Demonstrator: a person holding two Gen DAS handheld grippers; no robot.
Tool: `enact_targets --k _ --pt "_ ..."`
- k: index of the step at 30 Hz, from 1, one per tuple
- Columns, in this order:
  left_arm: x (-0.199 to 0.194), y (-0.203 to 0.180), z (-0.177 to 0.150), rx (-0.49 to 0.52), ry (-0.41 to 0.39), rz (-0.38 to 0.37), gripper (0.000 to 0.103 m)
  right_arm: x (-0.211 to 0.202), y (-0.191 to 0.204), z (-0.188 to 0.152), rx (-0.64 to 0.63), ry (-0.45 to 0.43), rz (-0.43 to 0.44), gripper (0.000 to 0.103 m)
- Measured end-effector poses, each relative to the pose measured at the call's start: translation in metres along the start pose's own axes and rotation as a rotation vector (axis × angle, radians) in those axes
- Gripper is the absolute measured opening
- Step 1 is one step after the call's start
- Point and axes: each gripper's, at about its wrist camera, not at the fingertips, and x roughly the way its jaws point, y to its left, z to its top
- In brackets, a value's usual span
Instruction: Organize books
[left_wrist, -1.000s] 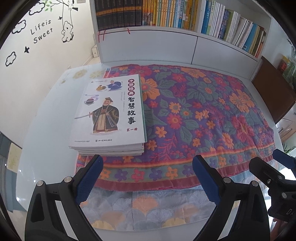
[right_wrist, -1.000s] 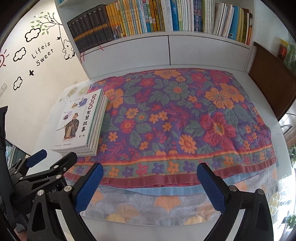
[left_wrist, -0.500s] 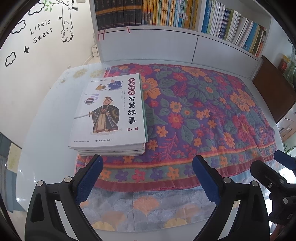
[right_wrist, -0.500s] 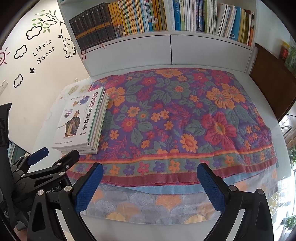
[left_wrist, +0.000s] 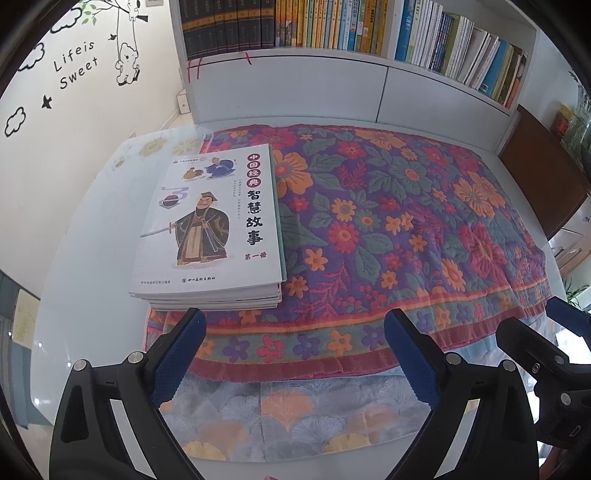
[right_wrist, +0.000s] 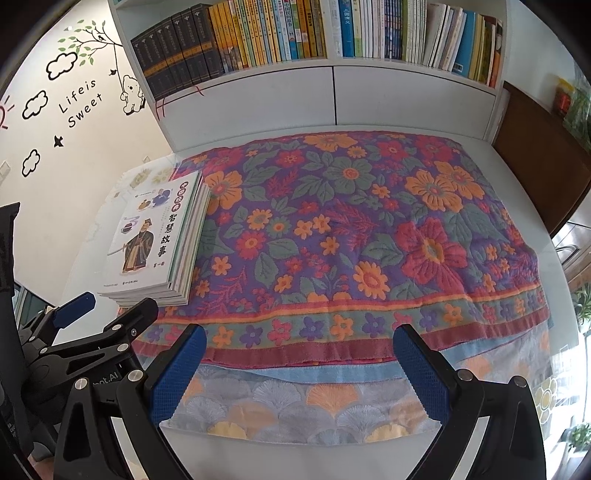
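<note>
Left wrist view: your stack of books (left_wrist: 208, 236) lies left of centre on the floral cloth (left_wrist: 388, 229), its top cover showing a robed figure and the Chinese title 智慧故事. "Life is Sweet" is lettered on the wall (left_wrist: 75, 64) at upper left. Your left gripper (left_wrist: 293, 356) stands wide apart at the bottom, holding nothing, just short of the stack. Your right gripper (right_wrist: 295, 363) is equally spread and empty over the cloth's near hem. Shelved books (right_wrist: 317, 31) fill the bookcase (right_wrist: 332, 92) along the top edge.
</note>
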Motion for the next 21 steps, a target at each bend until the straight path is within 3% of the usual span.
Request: enact_targets --k 21 --pt "0.0028 0.0044 0.0005 -0.025 0.02 -0.007 0.097 0.0005 0.0011 -0.0007 0.001 0.002 -0.002 0.101"
